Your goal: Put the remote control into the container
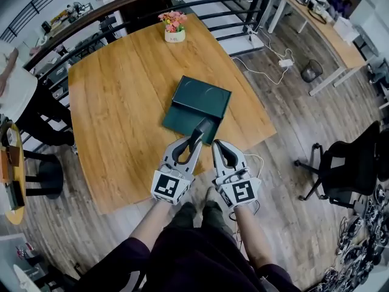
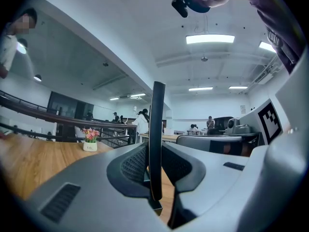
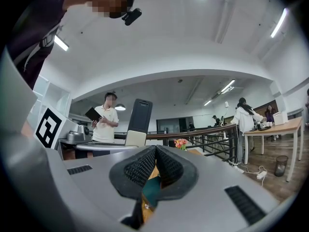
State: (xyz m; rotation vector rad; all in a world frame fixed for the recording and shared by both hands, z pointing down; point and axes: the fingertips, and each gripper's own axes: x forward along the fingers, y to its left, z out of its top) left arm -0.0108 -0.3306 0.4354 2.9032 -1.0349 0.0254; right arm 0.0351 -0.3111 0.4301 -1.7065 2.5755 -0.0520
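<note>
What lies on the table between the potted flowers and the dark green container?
Nothing. The head view shows only bare wooden tabletop between the potted flowers and the dark green container.

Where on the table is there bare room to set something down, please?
The left half of the table is bare wood, from the flower pot to the near edge. A narrower strip is free right of the green container. It is crowded at the container's near end, where the left tool and right tool hang.
</note>
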